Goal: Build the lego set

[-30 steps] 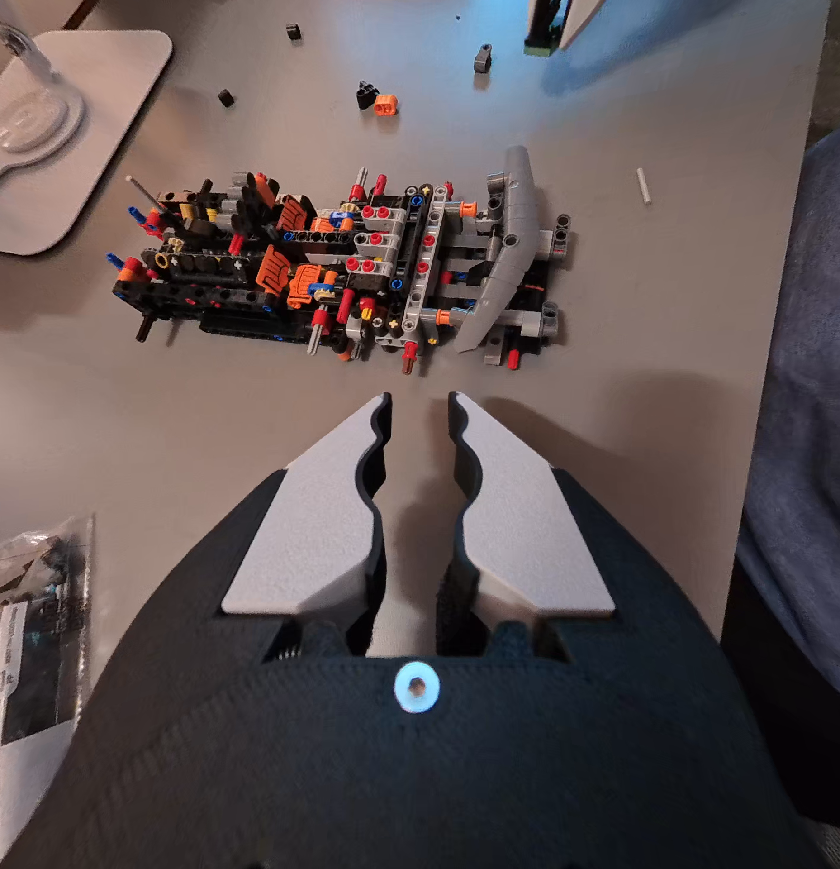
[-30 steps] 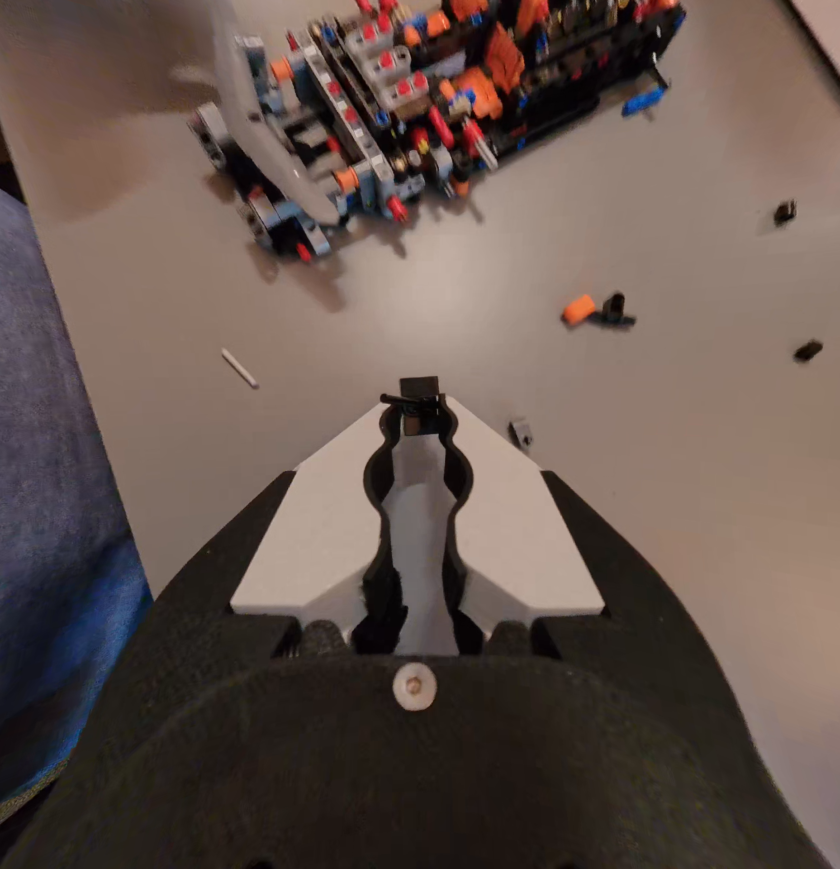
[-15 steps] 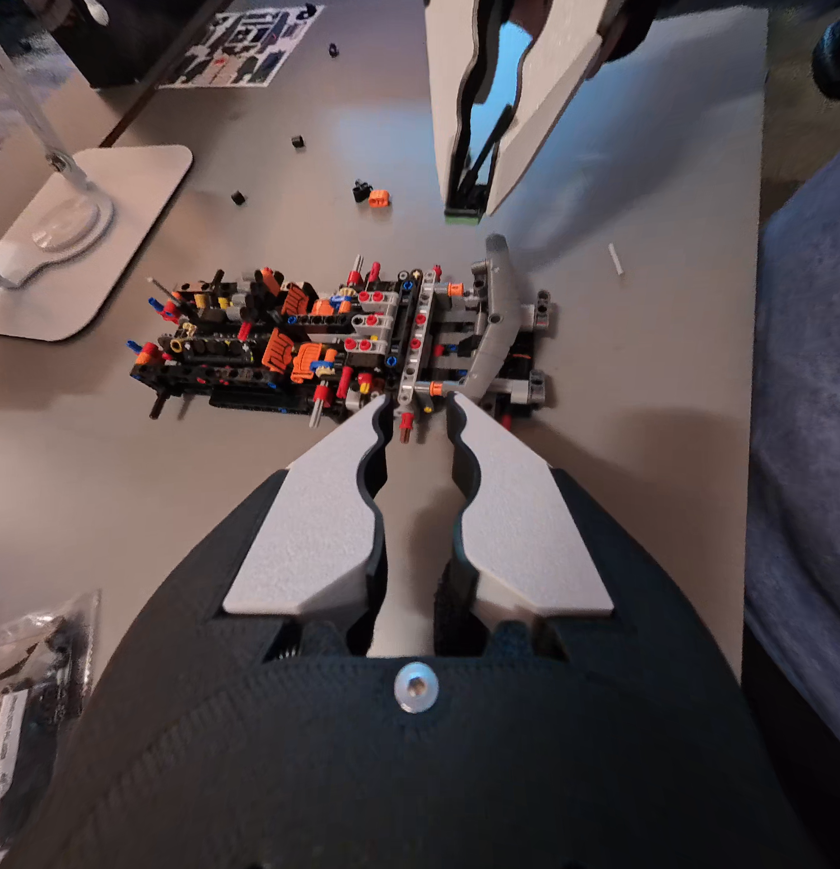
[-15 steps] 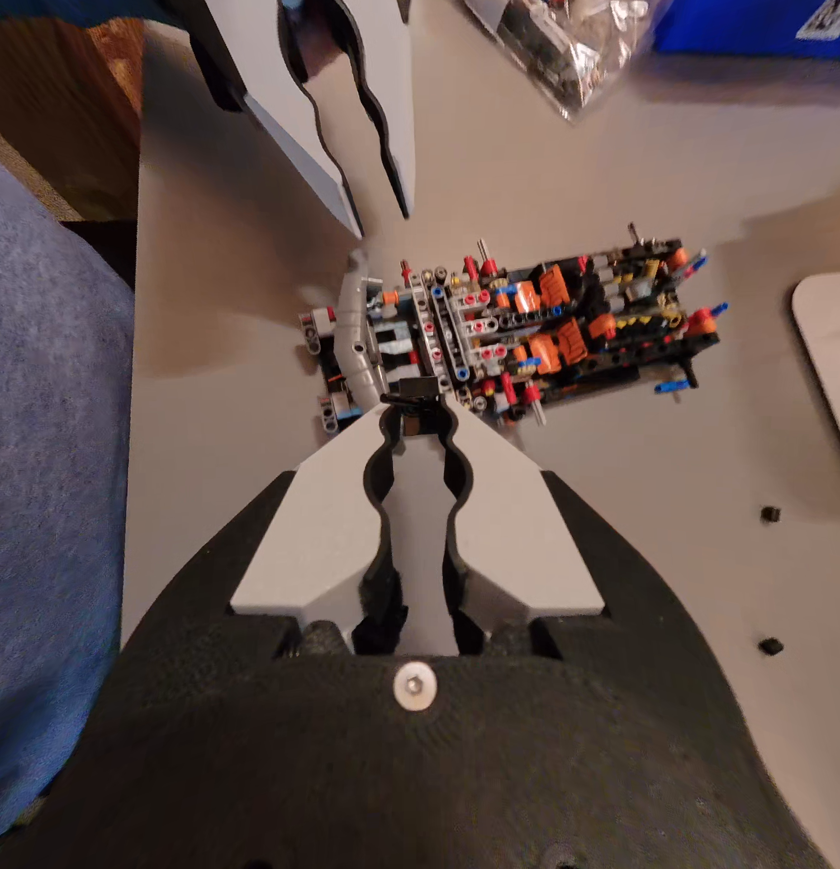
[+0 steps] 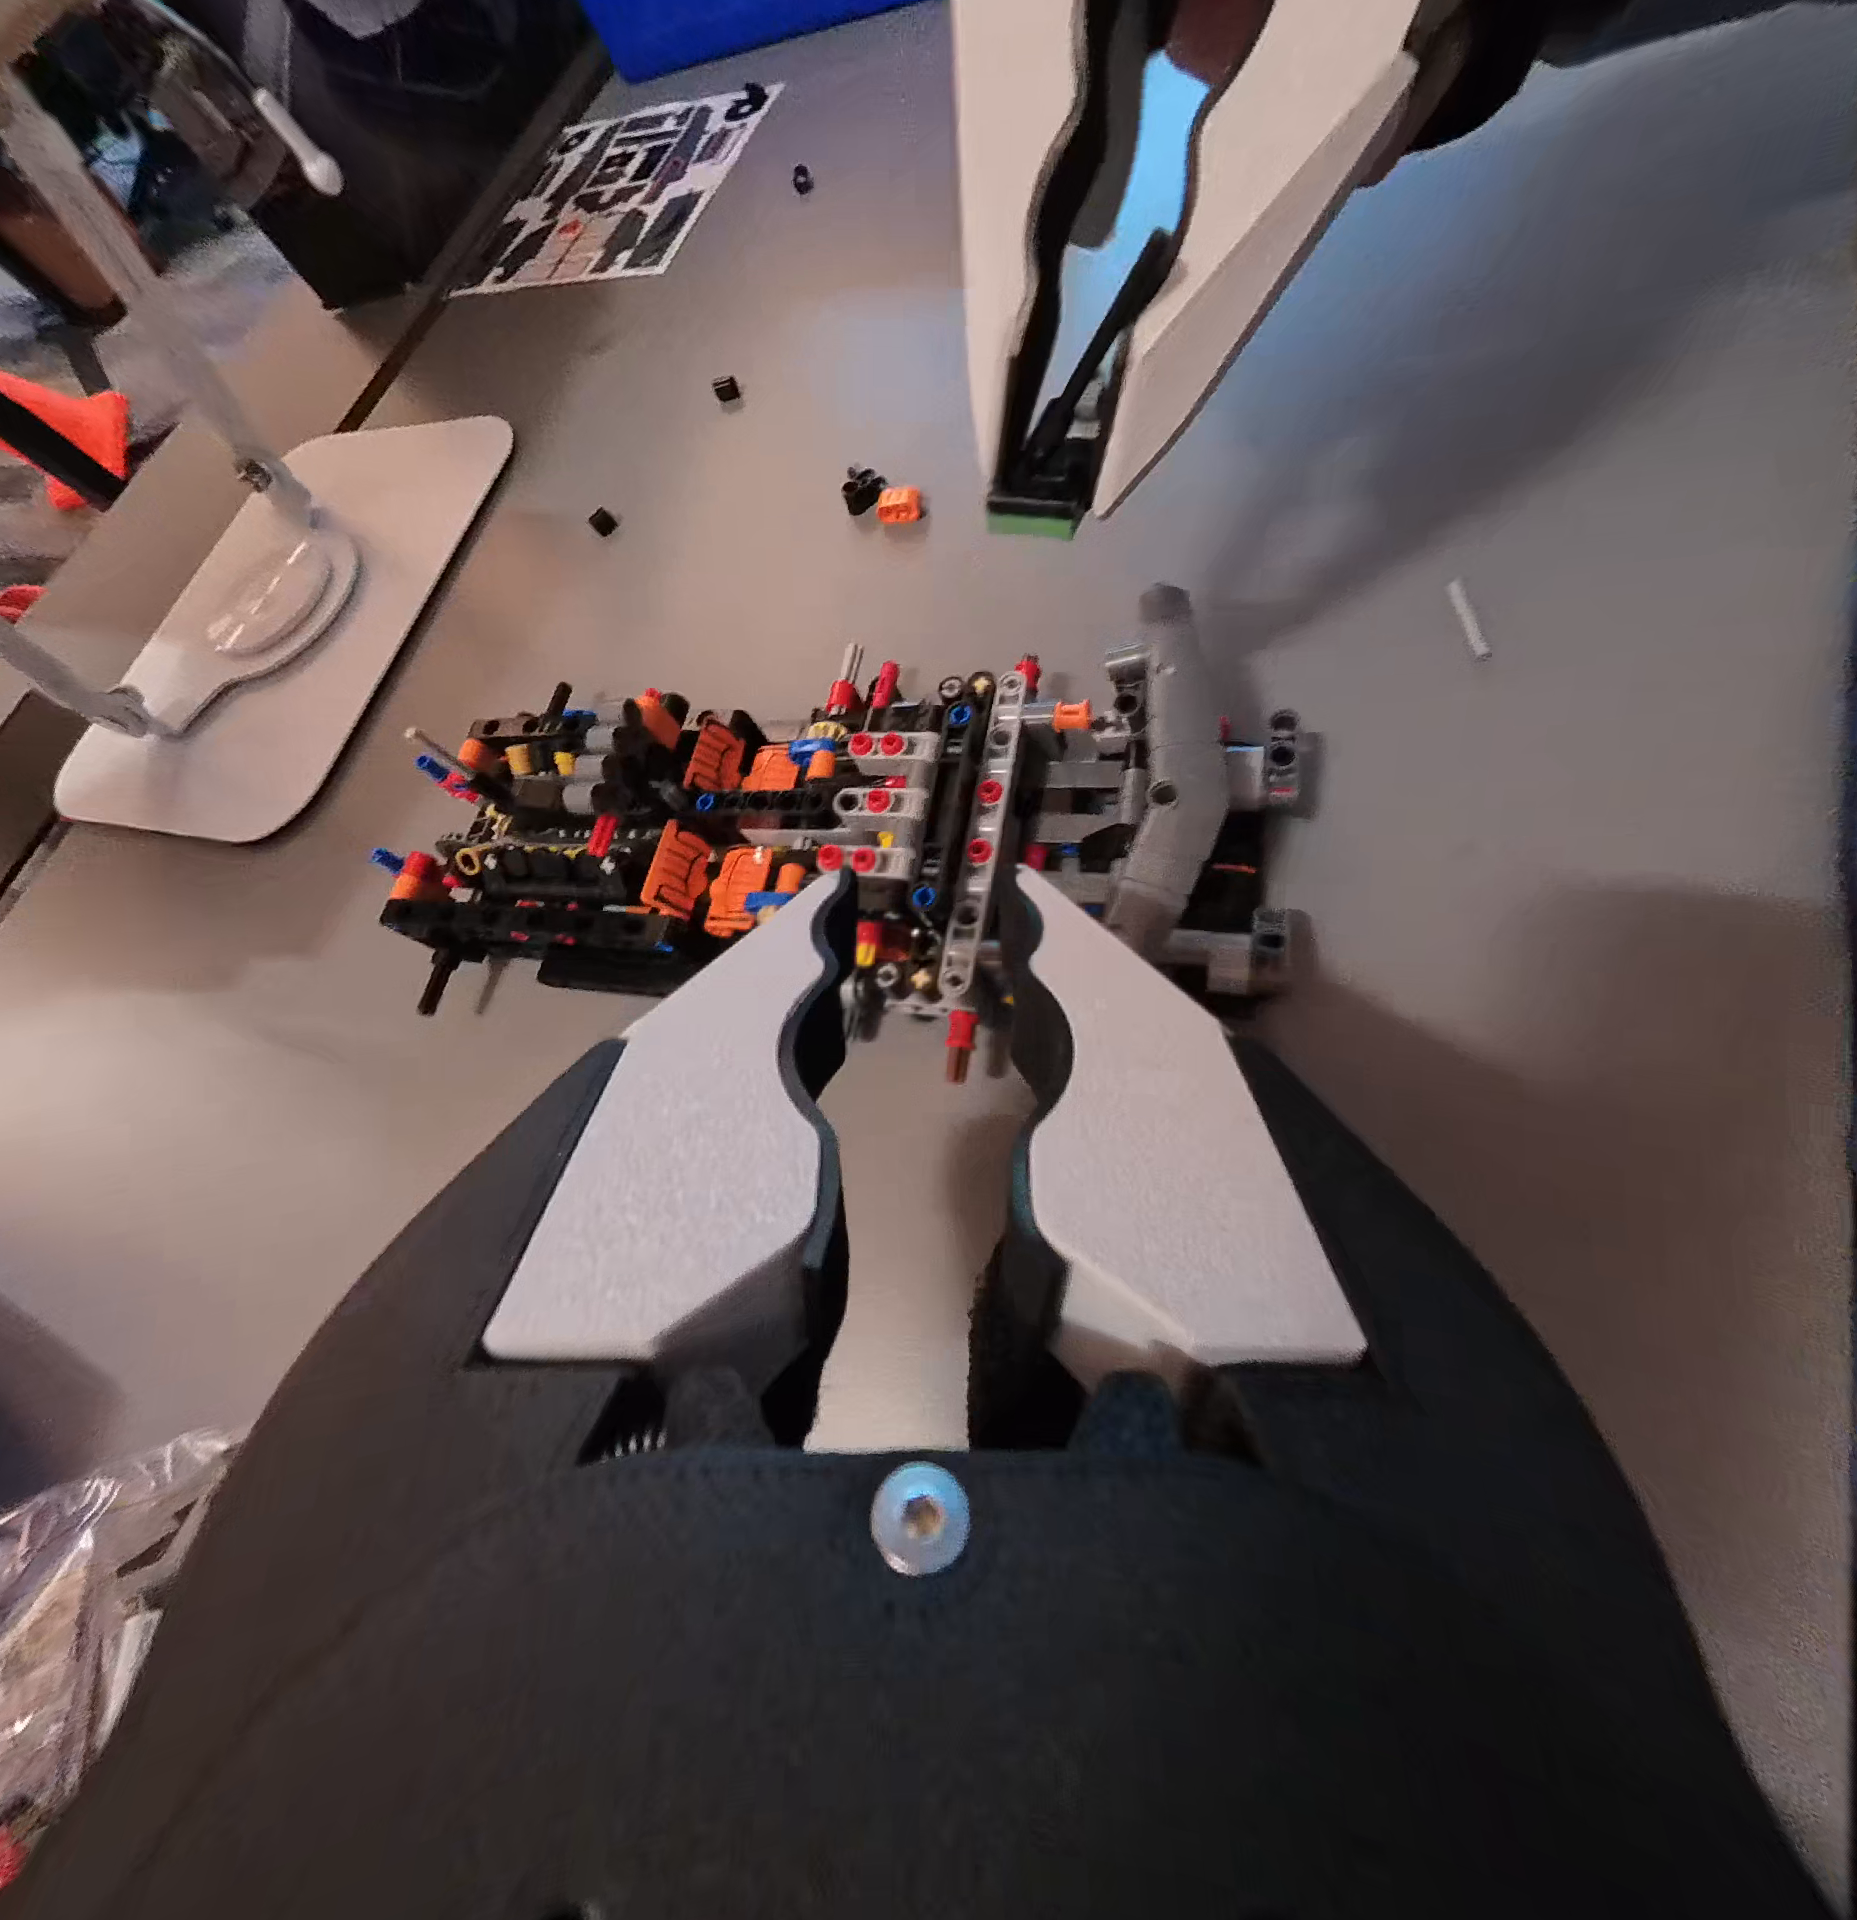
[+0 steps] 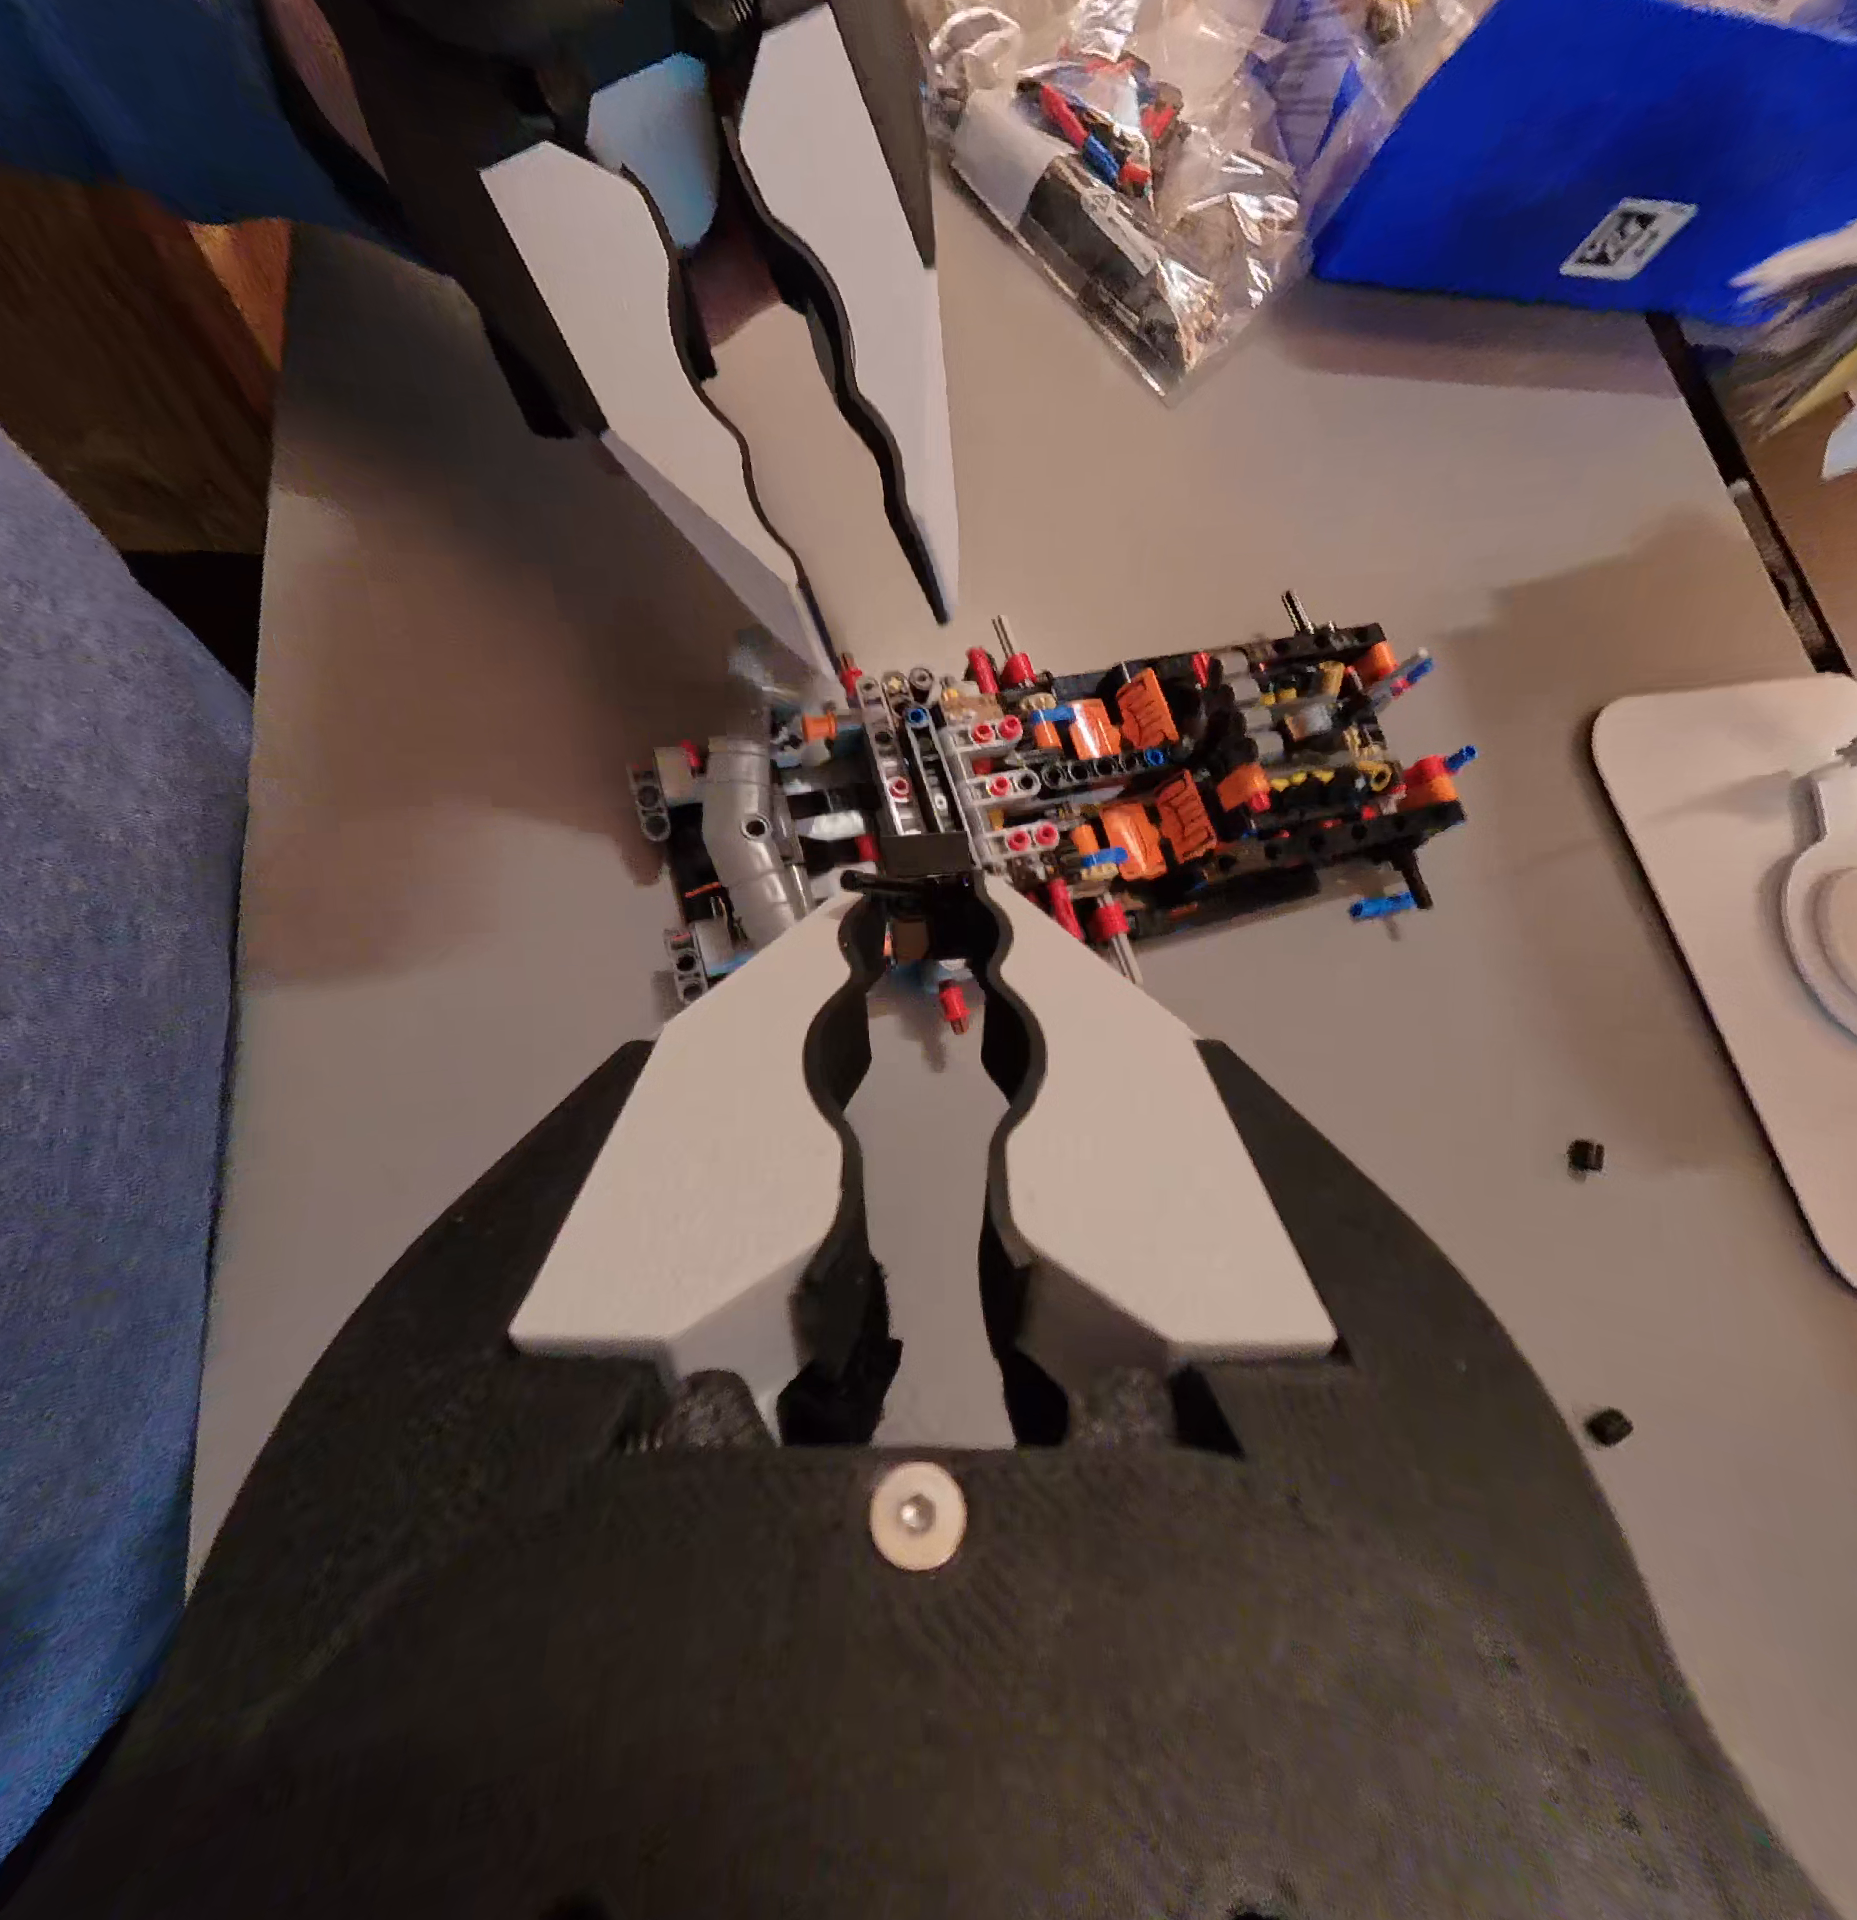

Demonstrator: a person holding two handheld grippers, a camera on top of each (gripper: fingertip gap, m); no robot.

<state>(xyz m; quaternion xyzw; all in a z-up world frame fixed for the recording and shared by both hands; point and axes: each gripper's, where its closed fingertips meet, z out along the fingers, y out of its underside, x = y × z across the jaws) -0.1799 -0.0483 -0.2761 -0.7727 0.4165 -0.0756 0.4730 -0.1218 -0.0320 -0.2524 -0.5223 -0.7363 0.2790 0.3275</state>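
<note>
sticker sheet [image 5: 620, 192], blue box [image 6: 1589, 156], label perhaps coded

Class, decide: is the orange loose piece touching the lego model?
Apart. In the left wrist view, bare table separates the orange piece from the lego model.

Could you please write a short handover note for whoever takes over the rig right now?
Right gripper: shut on a small black piece, held over the near edge of the model, by its grey cross beams.
Left gripper: open, empty, its tips over the model's opposite edge, either side of the long grey beam.
The model lies flat on the table, partly built.
Loose bits beyond it: an orange piece, a few small black pieces, a white pin. Bagged parts and a sticker sheet at the table edges.
Left to do: seat the black piece; contact with the model cannot be told.
</note>
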